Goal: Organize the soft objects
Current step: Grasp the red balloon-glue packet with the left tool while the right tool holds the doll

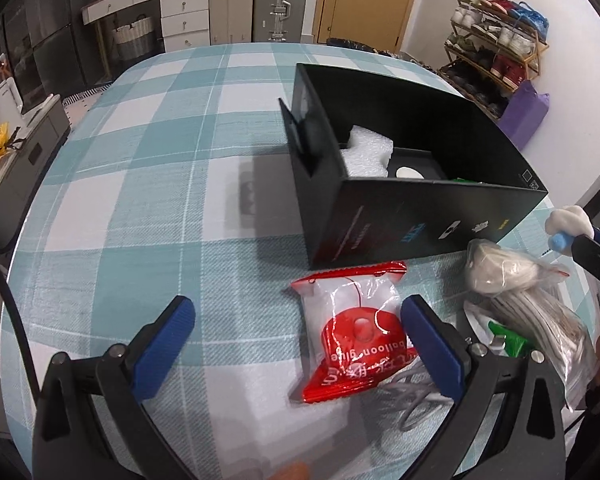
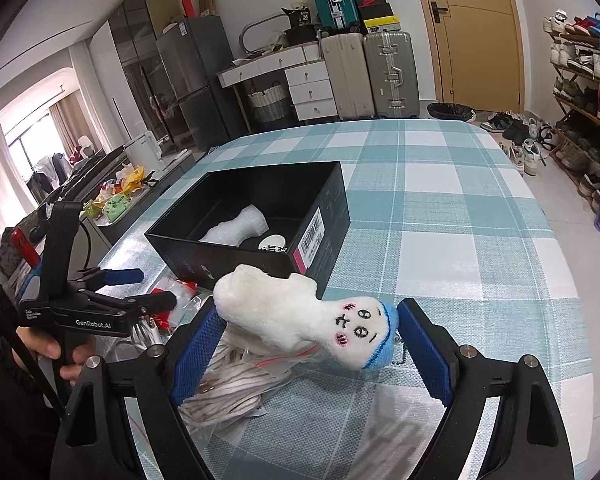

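The left gripper (image 1: 298,322) hangs low over the near side of the black box (image 1: 400,216), its blue-padded fingers (image 1: 164,340) spread wide and gripping nothing. A bare hand (image 2: 54,354) wraps its handle from below. The right gripper (image 2: 310,344) sits at the box's near right corner, its fingers (image 2: 424,350) apart, with a white plush toy (image 2: 300,316) lying between them; whether the pads press it cannot be told.

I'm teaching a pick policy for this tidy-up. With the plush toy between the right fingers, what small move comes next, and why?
Probably close the right gripper on the plush toy. Its fingers are spread on either side of the toy, which lies across the bagged cords, outside the open black box.
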A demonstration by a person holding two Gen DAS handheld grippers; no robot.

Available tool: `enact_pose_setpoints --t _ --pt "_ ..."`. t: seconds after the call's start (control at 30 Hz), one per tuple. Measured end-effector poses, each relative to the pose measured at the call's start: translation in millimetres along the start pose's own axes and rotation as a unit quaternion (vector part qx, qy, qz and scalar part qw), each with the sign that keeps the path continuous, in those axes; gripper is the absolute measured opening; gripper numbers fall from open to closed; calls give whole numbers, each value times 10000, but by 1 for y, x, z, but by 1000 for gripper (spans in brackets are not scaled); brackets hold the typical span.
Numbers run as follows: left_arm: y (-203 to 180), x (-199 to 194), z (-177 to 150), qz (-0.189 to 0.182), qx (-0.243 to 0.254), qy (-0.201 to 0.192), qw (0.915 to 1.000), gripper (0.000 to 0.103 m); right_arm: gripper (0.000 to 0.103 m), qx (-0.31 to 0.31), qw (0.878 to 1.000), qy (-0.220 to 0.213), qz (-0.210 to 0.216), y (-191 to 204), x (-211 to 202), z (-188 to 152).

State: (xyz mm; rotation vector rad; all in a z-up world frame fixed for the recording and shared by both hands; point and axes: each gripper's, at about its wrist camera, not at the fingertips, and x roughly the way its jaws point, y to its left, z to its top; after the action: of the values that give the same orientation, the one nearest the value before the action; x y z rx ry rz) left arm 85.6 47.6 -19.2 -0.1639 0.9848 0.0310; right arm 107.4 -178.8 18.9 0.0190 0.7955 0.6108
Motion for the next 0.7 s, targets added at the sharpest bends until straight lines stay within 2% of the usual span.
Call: enact_pose_setpoints --t 0.27,0.43,0.57,0.63,0.7 --pt "-4 -6 -6 -29 187 -28 9998 99 88 -43 10000 -14 11 3 -2 1" --pt "-10 -5 -8 -139 320 29 9994 78 88 -72 10000 -23 17 6 -2 1" --pt "-16 -8 -11 -479 446 -12 9979 47 88 -75 10000 -21 19 6 -1 2" --pt "-21 -11 -12 -492 545 -79 9973 42 88 -77 10000 -24 22 7 -1 2" --pt "-23 -14 -12 -456 600 -125 9971 41 88 -81 10000 -28 22 6 -2 2"
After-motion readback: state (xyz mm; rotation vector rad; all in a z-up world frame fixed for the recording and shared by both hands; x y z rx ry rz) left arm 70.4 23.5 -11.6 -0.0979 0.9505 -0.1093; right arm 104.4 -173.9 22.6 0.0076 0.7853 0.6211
